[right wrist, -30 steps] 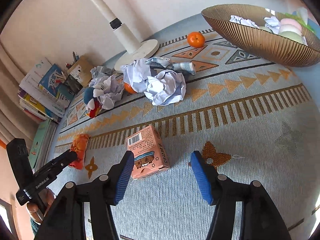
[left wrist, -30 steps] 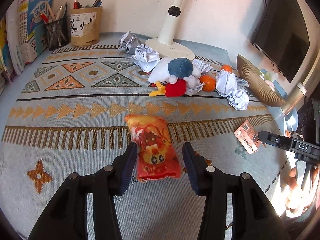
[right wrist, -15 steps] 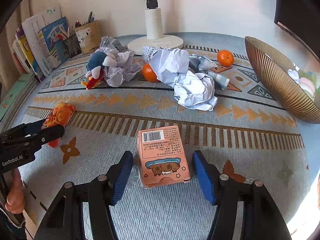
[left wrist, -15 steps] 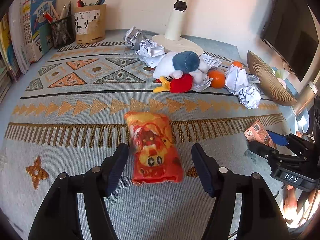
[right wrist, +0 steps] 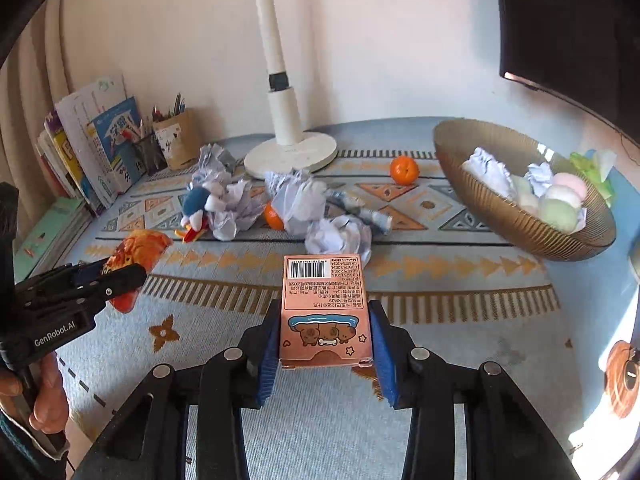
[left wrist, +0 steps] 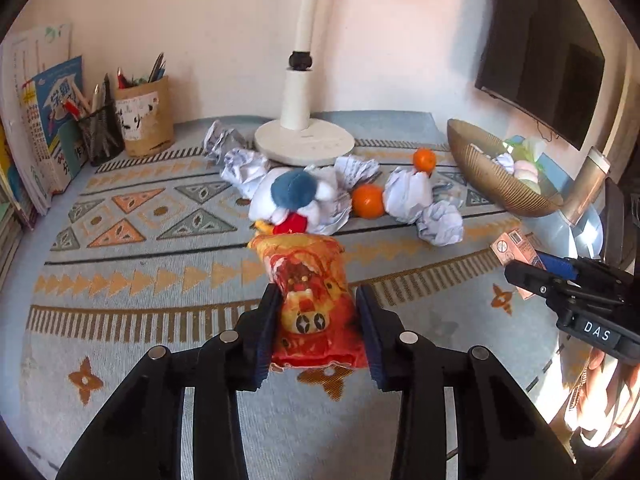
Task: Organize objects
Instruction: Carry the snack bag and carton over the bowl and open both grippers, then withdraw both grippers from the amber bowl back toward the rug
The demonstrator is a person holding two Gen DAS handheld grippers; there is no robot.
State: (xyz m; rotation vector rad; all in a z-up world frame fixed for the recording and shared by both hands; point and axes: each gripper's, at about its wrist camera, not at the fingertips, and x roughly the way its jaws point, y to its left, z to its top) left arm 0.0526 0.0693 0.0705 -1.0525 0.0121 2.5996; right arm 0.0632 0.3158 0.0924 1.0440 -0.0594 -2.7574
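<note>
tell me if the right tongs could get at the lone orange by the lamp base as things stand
Probably not yet: the right tongs are shut on the pink cardboard box, so they're occupied. The small round orange itself sits in the open on the patterned woven mat, nothing crowding it.

Lighting: bright daylight entering low from the right; blown-out glare at lower right corner of both wrist views. Shadows soft. Focus sharp centrally. Fisheye distortion: lamp pole (right wrist: 271, 36) bowed, dark vignette ringing every edge.
</note>
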